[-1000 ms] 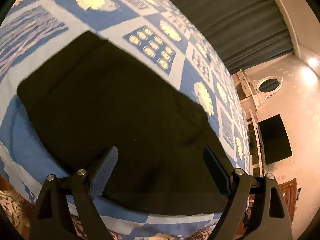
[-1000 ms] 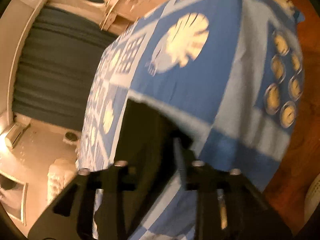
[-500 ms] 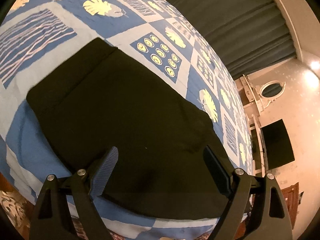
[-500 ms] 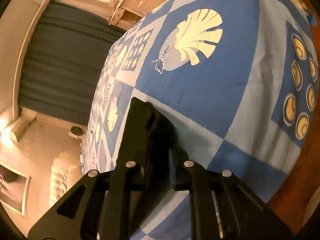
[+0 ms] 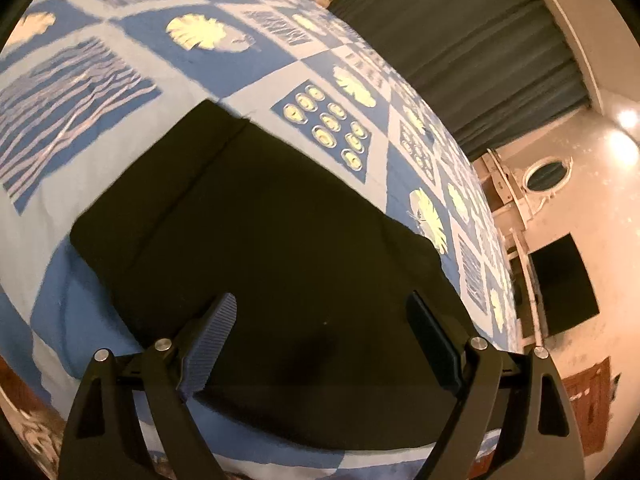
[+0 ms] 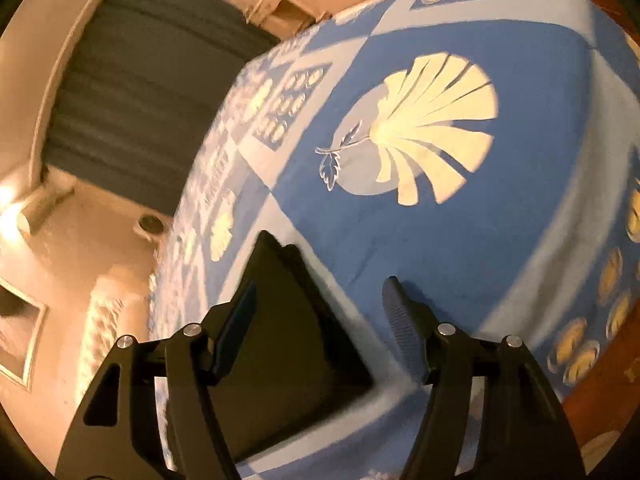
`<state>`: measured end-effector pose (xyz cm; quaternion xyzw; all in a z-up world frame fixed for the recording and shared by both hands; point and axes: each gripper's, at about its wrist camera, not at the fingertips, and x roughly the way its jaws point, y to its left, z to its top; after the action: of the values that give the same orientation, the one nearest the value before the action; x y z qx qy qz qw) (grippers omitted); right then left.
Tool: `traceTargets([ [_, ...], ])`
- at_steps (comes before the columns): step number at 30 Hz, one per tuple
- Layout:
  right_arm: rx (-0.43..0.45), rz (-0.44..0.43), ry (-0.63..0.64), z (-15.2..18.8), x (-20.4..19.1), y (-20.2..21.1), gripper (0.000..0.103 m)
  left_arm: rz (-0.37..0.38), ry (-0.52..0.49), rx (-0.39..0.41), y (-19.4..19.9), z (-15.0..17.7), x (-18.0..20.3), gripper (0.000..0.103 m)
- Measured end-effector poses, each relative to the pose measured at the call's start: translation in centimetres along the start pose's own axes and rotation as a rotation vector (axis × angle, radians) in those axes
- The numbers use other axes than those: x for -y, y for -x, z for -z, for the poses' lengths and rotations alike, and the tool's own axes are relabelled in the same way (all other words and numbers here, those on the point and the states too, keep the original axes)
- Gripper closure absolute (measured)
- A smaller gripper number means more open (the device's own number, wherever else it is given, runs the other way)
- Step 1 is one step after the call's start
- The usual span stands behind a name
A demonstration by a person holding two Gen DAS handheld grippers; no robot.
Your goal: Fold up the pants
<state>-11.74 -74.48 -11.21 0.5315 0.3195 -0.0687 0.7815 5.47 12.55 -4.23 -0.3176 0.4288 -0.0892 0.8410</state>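
The black pants (image 5: 272,240) lie folded in a flat rectangle on the blue patterned bedspread (image 5: 100,80). My left gripper (image 5: 320,320) is open and empty, hovering just above the near part of the pants. In the right wrist view one end of the pants (image 6: 296,344) lies flat on the bedspread (image 6: 520,240), near its edge. My right gripper (image 6: 320,304) is open and empty above that end, its right finger over bare bedspread.
Dark curtains (image 5: 460,40) hang behind the bed. A dark screen (image 5: 560,284) and a white shelf stand by the right wall. The bed edge and wooden floor (image 6: 600,408) show at the lower right of the right wrist view.
My right gripper was shut on the end of the pants and has opened, letting the cloth lie flat. My left gripper stayed open and lifted back slightly.
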Motion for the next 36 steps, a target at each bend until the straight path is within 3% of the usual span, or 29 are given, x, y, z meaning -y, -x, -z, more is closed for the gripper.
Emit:
traceTargets([
  [5,-0.134,-0.055,0.05,0.4,-1.5,-1.8,0.03,0.003,-0.038,-0.019,-0.5,-0.1,-0.1,0.017],
  [8,-0.192,-0.006,0.128,1.3,-2.8,-2.6,0.033,0.021,-0.026,-0.049,-1.3,-0.1,-0.8,0.016],
  [10,-0.2,0.033,0.116,1.6,-2.9,-2.8,0.052,0.037,-0.011,-0.048,-1.3,-0.1,-1.1,0.014],
  [11,-0.203,0.057,0.113,1.7,-2.9,-2.8,0.072,0.046,-0.004,-0.049,-1.3,-0.2,-1.2,0.013],
  [14,-0.194,0.065,0.098,2.2,-2.6,-2.5,0.077,0.07,-0.003,-0.054,-1.5,0.0,-1.6,0.012],
  [20,-0.143,0.019,0.053,2.8,-4.8,-1.8,0.08,0.038,-0.074,-0.066,-1.7,0.5,-0.7,0.012],
  [30,-0.122,-0.115,0.143,4.8,-15.4,-0.5,0.08,0.063,-0.017,-0.075,-1.7,0.0,-1.5,0.011],
  [36,-0.146,-0.182,0.223,7.6,-21.9,-1.6,0.08,0.031,-0.04,-0.092,-2.0,-0.1,-0.9,0.011],
])
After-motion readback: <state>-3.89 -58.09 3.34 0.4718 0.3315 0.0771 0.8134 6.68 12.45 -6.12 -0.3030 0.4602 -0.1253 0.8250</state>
